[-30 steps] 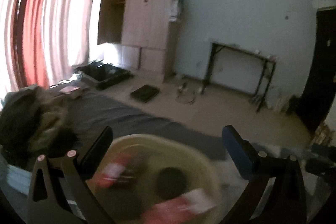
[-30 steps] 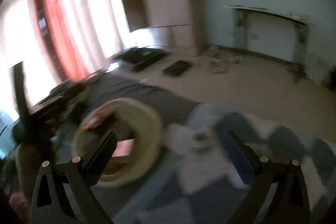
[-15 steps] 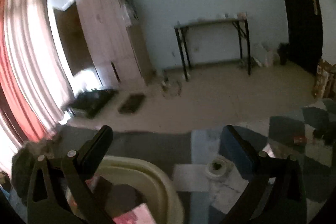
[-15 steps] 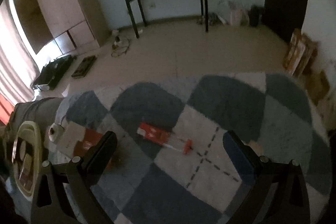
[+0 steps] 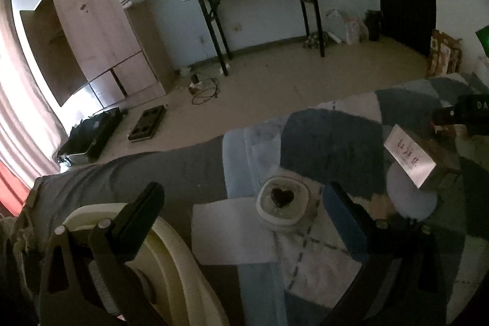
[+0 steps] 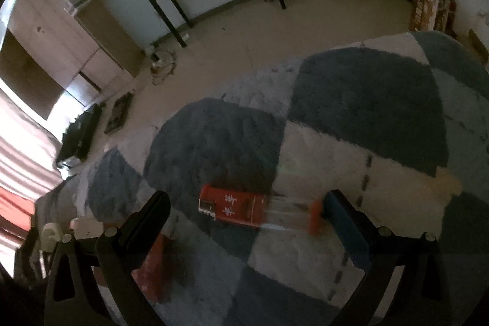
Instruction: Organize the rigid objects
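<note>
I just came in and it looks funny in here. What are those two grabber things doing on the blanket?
A person is tidying hard things off a checkered blanket, one grabber in each hand. The right gripper is open, with a red and clear box lying between its fingers, not yet squeezed. The left gripper is open and empty, above a cream basket and next to a small round tub with a heart shape.

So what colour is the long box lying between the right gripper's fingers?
Red with white characters; the long box has a clear section and an orange-red end. Best in right wrist view.
</note>
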The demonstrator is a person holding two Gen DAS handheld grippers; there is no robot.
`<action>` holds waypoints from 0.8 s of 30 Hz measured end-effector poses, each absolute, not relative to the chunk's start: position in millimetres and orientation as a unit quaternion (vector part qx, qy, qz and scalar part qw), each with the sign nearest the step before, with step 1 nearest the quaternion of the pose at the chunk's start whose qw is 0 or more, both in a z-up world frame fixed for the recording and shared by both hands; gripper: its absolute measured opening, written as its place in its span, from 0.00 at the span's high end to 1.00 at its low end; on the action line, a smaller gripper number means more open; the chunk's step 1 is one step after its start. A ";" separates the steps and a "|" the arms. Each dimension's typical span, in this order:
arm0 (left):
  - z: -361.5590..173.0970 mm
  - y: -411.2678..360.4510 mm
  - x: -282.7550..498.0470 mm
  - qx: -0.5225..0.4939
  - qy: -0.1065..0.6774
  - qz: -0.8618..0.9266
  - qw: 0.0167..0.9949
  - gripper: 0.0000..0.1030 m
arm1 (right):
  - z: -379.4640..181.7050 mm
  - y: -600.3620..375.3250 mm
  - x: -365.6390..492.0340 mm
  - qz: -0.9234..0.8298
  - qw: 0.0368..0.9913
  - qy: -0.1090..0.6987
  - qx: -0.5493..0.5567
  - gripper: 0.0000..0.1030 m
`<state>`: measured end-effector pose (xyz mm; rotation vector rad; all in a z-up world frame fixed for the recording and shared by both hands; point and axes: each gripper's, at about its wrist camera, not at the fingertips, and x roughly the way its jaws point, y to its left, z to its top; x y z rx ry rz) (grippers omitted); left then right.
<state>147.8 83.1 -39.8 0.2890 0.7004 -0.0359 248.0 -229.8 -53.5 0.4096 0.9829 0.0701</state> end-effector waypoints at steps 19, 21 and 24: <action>-65.3 57.0 164.1 0.144 0.369 -0.038 0.917 0.53 | -63.3 -172.3 251.5 0.023 0.885 0.464 0.031 0.19; -63.7 58.5 162.5 0.139 0.371 -0.043 0.917 0.53 | -62.8 -178.0 249.7 0.033 0.886 0.462 0.028 0.19; -57.6 61.3 159.1 0.135 0.370 -0.046 0.918 0.53 | -62.4 -186.2 250.2 0.049 0.885 0.462 0.032 0.19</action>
